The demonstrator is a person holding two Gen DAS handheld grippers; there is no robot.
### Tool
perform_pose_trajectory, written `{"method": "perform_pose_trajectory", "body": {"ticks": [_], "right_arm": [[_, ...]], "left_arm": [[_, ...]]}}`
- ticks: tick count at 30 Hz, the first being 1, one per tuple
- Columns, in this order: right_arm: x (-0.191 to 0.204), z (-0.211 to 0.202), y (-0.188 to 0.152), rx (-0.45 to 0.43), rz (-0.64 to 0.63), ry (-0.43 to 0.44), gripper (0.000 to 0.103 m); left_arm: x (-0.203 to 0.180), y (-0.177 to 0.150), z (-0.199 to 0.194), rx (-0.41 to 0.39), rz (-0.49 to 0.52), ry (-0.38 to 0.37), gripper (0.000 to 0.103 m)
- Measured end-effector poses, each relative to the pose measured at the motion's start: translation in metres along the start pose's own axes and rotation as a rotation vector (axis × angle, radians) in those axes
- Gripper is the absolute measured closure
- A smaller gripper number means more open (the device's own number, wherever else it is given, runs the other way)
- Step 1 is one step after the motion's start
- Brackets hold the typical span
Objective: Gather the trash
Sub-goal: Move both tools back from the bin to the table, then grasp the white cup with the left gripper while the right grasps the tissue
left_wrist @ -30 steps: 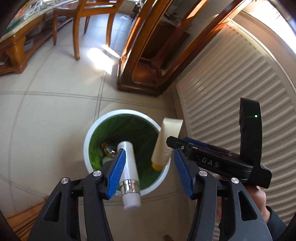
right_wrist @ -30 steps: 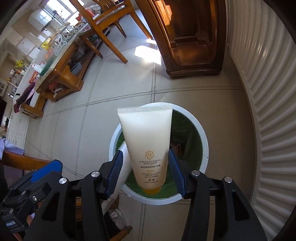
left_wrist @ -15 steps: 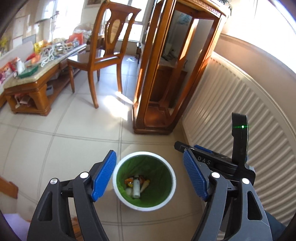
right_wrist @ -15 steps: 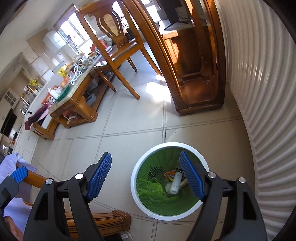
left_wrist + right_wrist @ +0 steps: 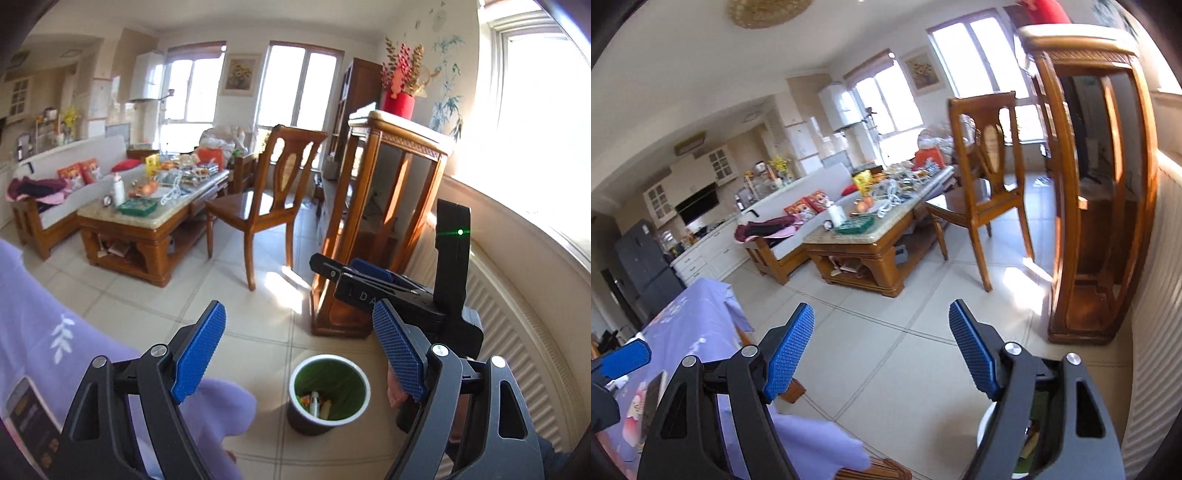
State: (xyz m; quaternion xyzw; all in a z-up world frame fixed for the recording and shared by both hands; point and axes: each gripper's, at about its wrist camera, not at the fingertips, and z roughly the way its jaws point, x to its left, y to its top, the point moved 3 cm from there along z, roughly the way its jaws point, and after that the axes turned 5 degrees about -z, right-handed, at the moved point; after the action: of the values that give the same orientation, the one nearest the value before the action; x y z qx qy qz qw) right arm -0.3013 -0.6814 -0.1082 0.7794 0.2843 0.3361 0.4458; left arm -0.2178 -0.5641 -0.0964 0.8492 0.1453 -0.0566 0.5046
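Now both fingers (image 5: pixel 199 354) wide apart, empty

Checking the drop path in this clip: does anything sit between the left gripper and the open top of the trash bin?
Nothing visible does. The left gripper is open and empty above the trash bin, whose mouth is uncovered with tubes lying inside.

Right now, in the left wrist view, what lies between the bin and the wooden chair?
Only bare tiled floor lies between the bin and the chair; nothing rests on that stretch in the left wrist view.
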Motion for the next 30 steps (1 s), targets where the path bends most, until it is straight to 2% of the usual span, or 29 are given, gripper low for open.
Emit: {"method": "perform_pose_trajectory", "body": {"ticks": [2, 8, 11, 14, 16, 21, 24, 26, 30], "right_arm": [[0.064, 0.001, 0.02, -0.011, -0.071, 0.101, 0.028], [0.244, 0.016, 0.044, 0.023, -0.241, 0.386, 0.028], [0.324, 0.029, 0.033, 0.079, -0.328, 0.523, 0.028], [0.392, 0.046, 0.012, 0.167, -0.401, 0.641, 0.028], [0.429, 0.058, -0.001, 0.225, -0.445, 0.707, 0.028], [0.505, 0.07, -0.039, 0.334, -0.565, 0.783, 0.028], [0.534, 0.078, -0.059, 0.39, -0.614, 0.803, 0.028], [0.55, 0.086, -0.07, 0.419, -0.633, 0.812, 0.028], [0.585, 0.098, -0.09, 0.458, -0.661, 0.824, 0.028]], "left_arm": [[0.034, 0.004, -0.055, -0.061, -0.027, 0.073, 0.015], [0.159, 0.002, -0.219, -0.173, -0.163, 0.355, 0.012], [0.225, -0.014, -0.295, -0.194, -0.255, 0.503, 0.012], [0.293, -0.038, -0.365, -0.187, -0.382, 0.574, 0.012], [0.332, -0.055, -0.403, -0.166, -0.429, 0.622, 0.012], [0.428, -0.097, -0.487, -0.109, -0.473, 0.781, 0.011], [0.484, -0.106, -0.525, -0.094, -0.515, 0.8, 0.011], [0.523, -0.107, -0.539, -0.072, -0.519, 0.804, 0.011], [0.601, -0.109, -0.543, 0.035, -0.481, 0.852, 0.011]]}}
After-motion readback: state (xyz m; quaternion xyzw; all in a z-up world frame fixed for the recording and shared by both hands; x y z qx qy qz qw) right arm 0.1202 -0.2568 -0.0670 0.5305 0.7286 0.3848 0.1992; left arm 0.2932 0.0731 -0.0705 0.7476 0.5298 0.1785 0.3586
